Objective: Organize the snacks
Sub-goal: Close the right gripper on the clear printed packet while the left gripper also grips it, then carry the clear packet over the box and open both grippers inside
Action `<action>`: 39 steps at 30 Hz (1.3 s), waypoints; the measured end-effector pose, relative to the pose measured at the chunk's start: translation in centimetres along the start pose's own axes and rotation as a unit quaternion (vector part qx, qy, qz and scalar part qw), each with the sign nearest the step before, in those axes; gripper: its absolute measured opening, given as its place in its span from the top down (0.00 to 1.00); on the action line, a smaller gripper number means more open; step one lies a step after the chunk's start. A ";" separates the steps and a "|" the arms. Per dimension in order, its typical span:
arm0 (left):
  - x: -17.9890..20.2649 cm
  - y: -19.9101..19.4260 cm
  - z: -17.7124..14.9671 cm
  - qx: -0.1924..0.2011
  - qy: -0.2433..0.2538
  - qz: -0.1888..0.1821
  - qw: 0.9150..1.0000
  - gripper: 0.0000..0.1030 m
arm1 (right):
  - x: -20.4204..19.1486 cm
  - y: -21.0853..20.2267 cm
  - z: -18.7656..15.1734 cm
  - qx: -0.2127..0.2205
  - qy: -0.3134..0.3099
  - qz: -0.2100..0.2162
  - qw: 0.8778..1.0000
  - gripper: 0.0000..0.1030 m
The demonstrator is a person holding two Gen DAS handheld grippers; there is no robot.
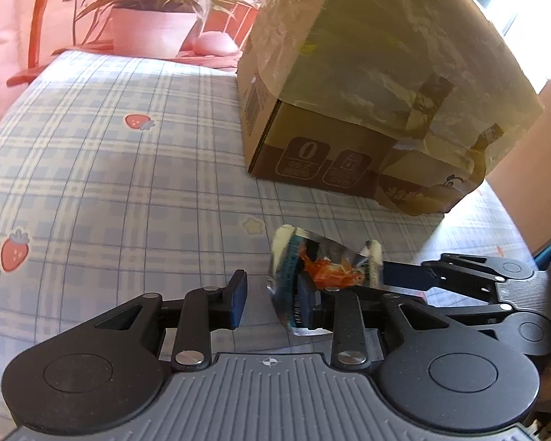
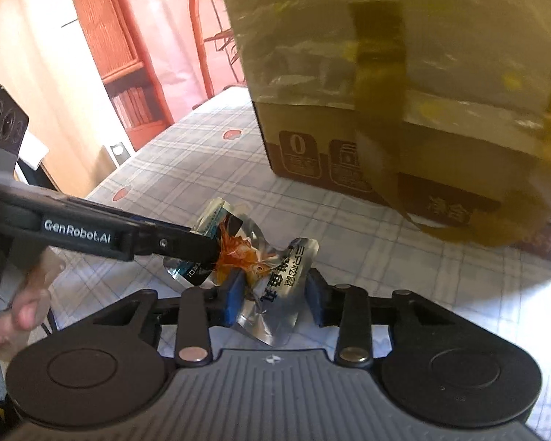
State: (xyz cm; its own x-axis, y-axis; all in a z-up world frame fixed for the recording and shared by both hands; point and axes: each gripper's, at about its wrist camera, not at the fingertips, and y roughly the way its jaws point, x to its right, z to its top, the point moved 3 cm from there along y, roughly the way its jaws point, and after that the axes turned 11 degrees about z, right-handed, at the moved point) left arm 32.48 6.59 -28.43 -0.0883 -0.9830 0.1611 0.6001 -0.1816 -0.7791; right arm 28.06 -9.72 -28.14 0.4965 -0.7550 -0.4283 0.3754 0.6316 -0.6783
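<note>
The snack packet [image 2: 260, 279], a crumpled silver foil pouch with an orange print, sits between the 2 claws, just off the front of each. The right claw [image 2: 274, 301] is clenched on it. In the right wrist view its 2 blue pads [image 2: 233, 303] flank the pouch's lower half, the left pad pressed into the orange print and the right pad at the foil's other edge.

The left claw [image 1: 272, 299] is released. In its own view the left pad stands bare and apart from the foil, with checked cloth showing in the gap. Only the pouch's near edge reaches in, against the right finger. Seen from the right claw, the left claw comes in from the left at a slant, and its tip overlaps the top left corner of the pouch.

Ahead of both claws, and beyond the packet, stands a large cardboard box [image 1: 349, 73]. Much of it is wrapped in wrinkled yellowish tape, and printed icons show along its lower side. The table [image 1: 110, 183] under the claws wears a blue-and-white check cloth dotted with strawberries. Far ahead and to the left of the left claw is a potted plant [image 1: 154, 29]. Fingers of a hand [image 2: 18, 312] show blurred behind the left claw.
</note>
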 end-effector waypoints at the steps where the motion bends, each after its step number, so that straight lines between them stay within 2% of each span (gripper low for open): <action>1: 0.1 0.1 0.1 0.000 0.003 0.001 1.000 0.68 | 0.1 -0.2 -0.1 0.003 0.003 0.001 1.000 0.63; 3: 0.3 0.2 0.4 0.000 0.006 0.002 1.000 0.64 | 0.4 -0.5 -0.4 0.011 0.011 0.005 1.000 0.64; 7: 1.0 0.4 0.6 -0.002 0.016 -0.012 1.000 0.45 | 0.6 -0.6 -0.7 0.022 0.015 0.013 1.000 0.64; 9: 1.2 0.5 0.6 -0.001 0.019 -0.018 1.000 0.44 | 0.7 -0.7 -0.7 0.025 0.017 0.016 0.999 0.64; 11: 1.4 0.5 0.5 0.000 0.017 -0.016 1.000 0.44 | 0.8 -0.8 -0.8 0.030 0.020 0.020 0.999 0.64; 13: 1.5 0.6 0.4 -0.014 0.006 -0.039 0.999 0.60 | 0.8 -0.8 -0.8 0.033 0.027 0.021 0.999 0.64; 17: 1.7 0.5 0.5 -0.020 -0.002 -0.032 0.999 0.66 | 1.2 -1.4 -0.7 0.040 0.050 0.022 0.998 0.66; 18: 1.6 0.4 0.5 -0.020 -0.005 -0.033 0.999 0.67 | 1.2 -1.7 -0.7 0.044 0.053 0.021 0.997 0.71; 21: 1.7 -0.6 1.1 -0.008 -0.009 -0.046 0.999 0.67 | 1.3 -2.7 -0.1 0.061 0.064 0.022 0.996 0.75; 31: 3.1 -5.8 4.5 0.058 -0.009 -0.068 0.996 0.68 | -0.2 -6.8 3.4 0.110 0.036 0.008 0.993 0.76; 39: 5.2 -11.1 8.9 0.121 0.011 -0.081 0.989 0.68 | -1.9 -10.9 7.6 0.156 -0.005 -0.005 0.988 0.76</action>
State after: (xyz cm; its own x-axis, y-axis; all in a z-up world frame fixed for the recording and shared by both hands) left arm 32.44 3.69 -13.59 -0.2142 -0.9422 0.2575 0.7487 -0.3277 -0.5763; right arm 28.97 -13.80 -15.37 0.4985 -0.7605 -0.4161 0.6017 0.6491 -0.4654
